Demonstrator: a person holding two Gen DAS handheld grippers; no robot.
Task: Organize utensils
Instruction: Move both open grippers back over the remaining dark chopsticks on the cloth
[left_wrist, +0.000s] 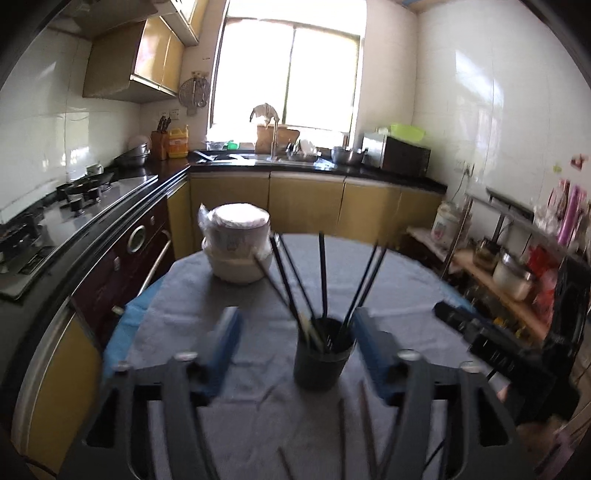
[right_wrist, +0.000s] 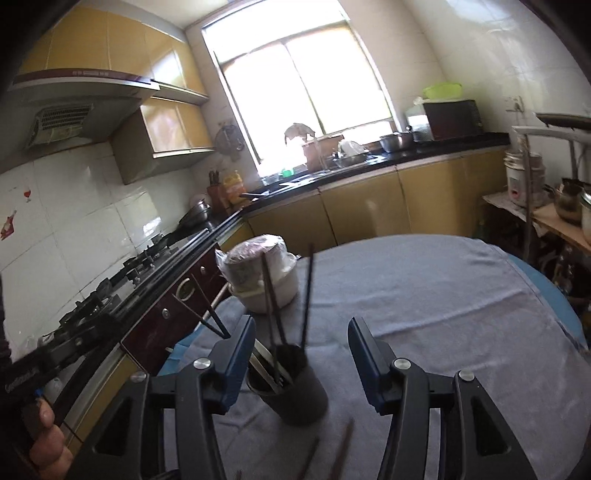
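Note:
A dark round holder cup (left_wrist: 322, 356) stands on the grey tablecloth (left_wrist: 399, 280) with several black chopsticks (left_wrist: 323, 273) standing in it. It also shows in the right wrist view (right_wrist: 291, 387). My left gripper (left_wrist: 295, 334) is open and empty, its blue fingers either side of the cup and above the table. My right gripper (right_wrist: 301, 345) is open and empty, with the cup just left of the gap's middle. Loose chopsticks (left_wrist: 364, 417) lie on the cloth near me, and they also show in the right wrist view (right_wrist: 341, 448). The other gripper shows at the right (left_wrist: 491, 339).
A wrapped stack of white bowls (left_wrist: 236, 245) stands at the table's far left. A stove and counter (left_wrist: 74, 210) run along the left, a sink counter (left_wrist: 295, 162) at the back, and a cluttered shelf rack (left_wrist: 517, 258) on the right.

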